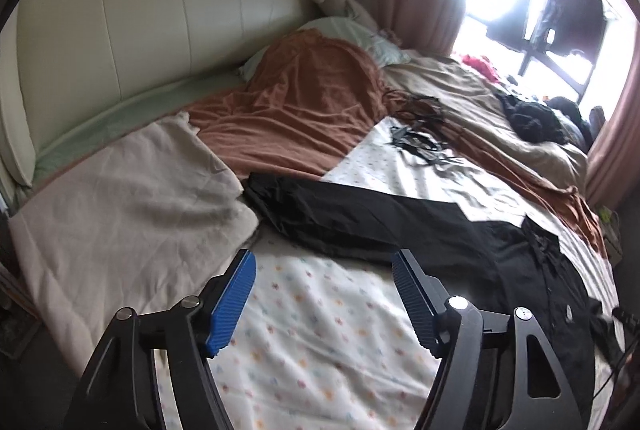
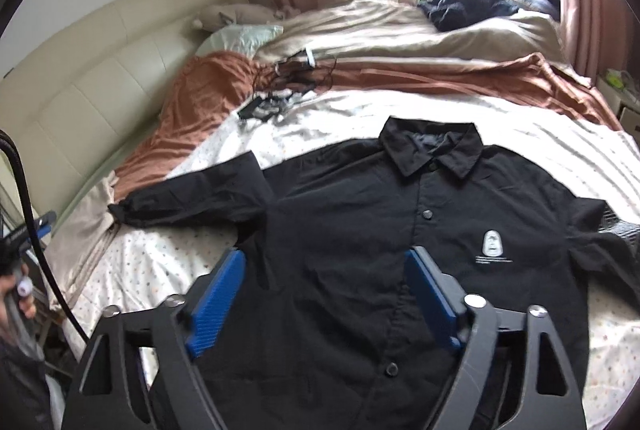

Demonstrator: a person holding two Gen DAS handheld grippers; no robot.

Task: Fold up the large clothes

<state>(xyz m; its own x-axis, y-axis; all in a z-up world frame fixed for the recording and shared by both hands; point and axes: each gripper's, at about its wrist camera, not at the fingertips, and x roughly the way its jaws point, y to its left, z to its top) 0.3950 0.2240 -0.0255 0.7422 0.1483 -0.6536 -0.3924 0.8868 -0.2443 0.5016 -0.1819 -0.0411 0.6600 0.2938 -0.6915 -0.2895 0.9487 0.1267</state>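
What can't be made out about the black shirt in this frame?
- Black shirt hem: right wrist view, cut off by the bottom edge, hidden behind the right hand-held gripper.
- Chest print: too small and blurred to read.
- Far sleeve: left wrist view, past the right edge.

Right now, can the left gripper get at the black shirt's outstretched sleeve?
Probably yes. The left gripper is open over bare patterned sheet, and the sleeve of the black shirt lies flat just beyond its fingertips. Nothing sits between them; the cream blanket lies off to the side.
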